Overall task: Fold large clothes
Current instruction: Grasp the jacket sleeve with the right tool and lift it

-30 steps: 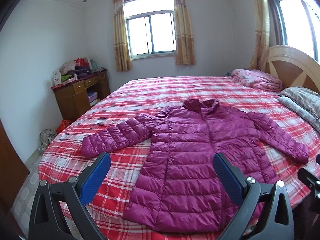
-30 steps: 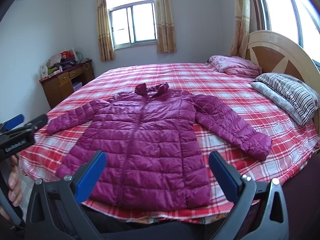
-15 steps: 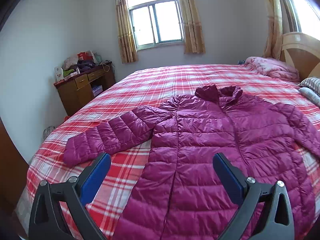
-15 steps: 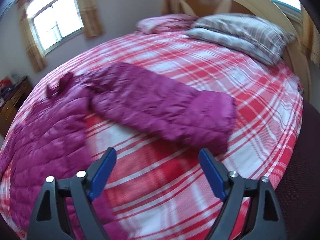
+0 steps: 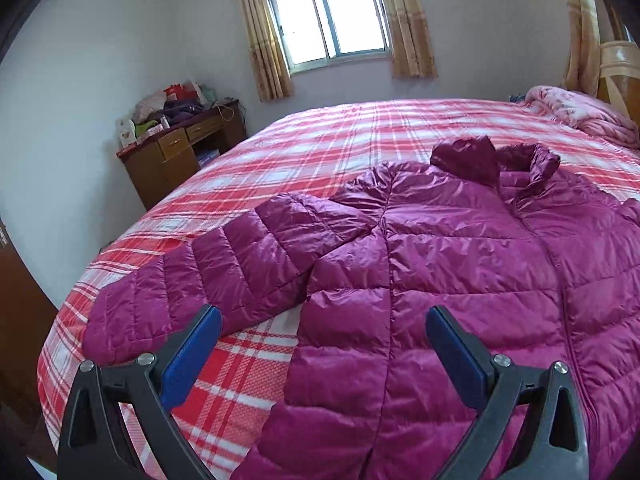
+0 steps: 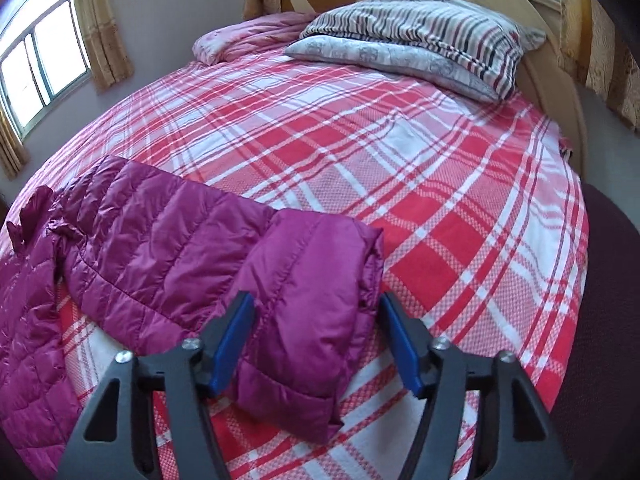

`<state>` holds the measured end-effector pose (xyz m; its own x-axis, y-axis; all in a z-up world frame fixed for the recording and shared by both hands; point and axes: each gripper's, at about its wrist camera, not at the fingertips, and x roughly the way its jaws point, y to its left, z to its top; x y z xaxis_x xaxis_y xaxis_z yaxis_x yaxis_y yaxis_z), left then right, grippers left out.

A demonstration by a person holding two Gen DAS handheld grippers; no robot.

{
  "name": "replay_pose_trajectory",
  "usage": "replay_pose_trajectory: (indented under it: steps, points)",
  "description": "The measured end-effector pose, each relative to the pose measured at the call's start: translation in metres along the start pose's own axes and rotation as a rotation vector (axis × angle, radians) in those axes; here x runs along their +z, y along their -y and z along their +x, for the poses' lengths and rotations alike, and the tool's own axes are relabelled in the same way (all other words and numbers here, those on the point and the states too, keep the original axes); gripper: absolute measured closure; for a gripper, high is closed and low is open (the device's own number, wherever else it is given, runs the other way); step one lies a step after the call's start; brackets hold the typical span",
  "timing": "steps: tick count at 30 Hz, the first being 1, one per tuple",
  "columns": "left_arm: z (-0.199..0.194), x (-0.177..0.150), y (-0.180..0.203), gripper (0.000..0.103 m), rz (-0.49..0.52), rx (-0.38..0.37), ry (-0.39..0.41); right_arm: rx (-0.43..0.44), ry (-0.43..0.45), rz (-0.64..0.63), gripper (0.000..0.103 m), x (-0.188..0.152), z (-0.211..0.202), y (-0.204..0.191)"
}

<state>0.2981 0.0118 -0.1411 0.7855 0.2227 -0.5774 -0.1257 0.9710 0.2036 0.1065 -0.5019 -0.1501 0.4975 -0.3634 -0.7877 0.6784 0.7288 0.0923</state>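
Two tools work a magenta quilted puffer jacket [image 5: 460, 272] spread front-up on the red-and-white plaid bed [image 6: 400, 160]; the right tool [image 6: 316, 320] has just been closing, its blue pads flanking the right sleeve cuff [image 6: 316, 280] without visibly pinching, so it should bite deeper before carrying the sleeve across. Only the left view shows the left tool [image 5: 324, 332] wide open and empty over the gap between left sleeve [image 5: 208, 280] and body; only the right shows the striped pillows [image 6: 420, 36].

A puffy purple jacket [image 5: 460, 280] lies flat on the bed [image 5: 320, 152], front side up, zipped shut, with both sleeves spread out.
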Motion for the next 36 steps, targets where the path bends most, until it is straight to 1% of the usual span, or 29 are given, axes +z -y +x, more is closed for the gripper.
replay_pose_trajectory:
  steps: [1, 3, 6, 9, 10, 15, 19, 21, 23, 26, 27, 31, 36]
  points:
    - [0.006, 0.001, 0.001, 0.001, 0.001, 0.004, -0.01, 0.019, -0.032, -0.012, 0.08, 0.001, 0.005, -0.001]
    - [0.014, 0.004, 0.002, 0.001, 0.003, 0.002, -0.021, 0.024, -0.03, -0.015, 0.086, 0.003, 0.006, -0.001]
    - [0.025, 0.008, 0.002, 0.001, 0.002, 0.002, -0.036, 0.005, 0.005, -0.034, 0.089, 0.009, 0.002, -0.002]
    - [0.031, 0.009, -0.003, 0.001, -0.022, 0.002, -0.041, -0.006, 0.067, -0.031, 0.09, 0.022, -0.011, -0.002]
    - [0.033, 0.009, -0.005, 0.001, -0.029, -0.002, -0.045, -0.011, 0.1, -0.038, 0.09, 0.028, -0.019, -0.005]
    - [0.039, 0.006, -0.011, 0.001, -0.062, -0.023, -0.069, -0.035, 0.246, -0.1, 0.09, 0.059, -0.053, -0.031]
    - [0.041, 0.004, -0.015, 0.001, -0.089, -0.029, -0.073, -0.024, 0.363, -0.171, 0.09, 0.077, -0.083, -0.064]
    - [0.041, 0.003, -0.018, 0.001, -0.1, -0.036, -0.079, -0.004, 0.408, -0.209, 0.09, 0.079, -0.097, -0.081]
    - [0.042, 0.002, -0.018, 0.001, -0.101, -0.04, -0.083, 0.026, 0.459, -0.26, 0.09, 0.081, -0.112, -0.106]
    - [0.044, -0.001, -0.019, 0.001, -0.104, -0.045, -0.093, 0.075, 0.498, -0.315, 0.09, 0.082, -0.125, -0.138]
    - [0.045, -0.002, -0.019, 0.001, -0.106, -0.047, -0.095, 0.088, 0.504, -0.325, 0.09, 0.08, -0.128, -0.142]
    - [0.047, -0.003, -0.021, 0.001, -0.114, -0.054, -0.101, 0.146, 0.545, -0.412, 0.09, 0.074, -0.142, -0.183]
    - [0.052, -0.004, -0.026, 0.001, -0.131, -0.058, -0.116, 0.202, 0.567, -0.498, 0.09, 0.059, -0.147, -0.221]
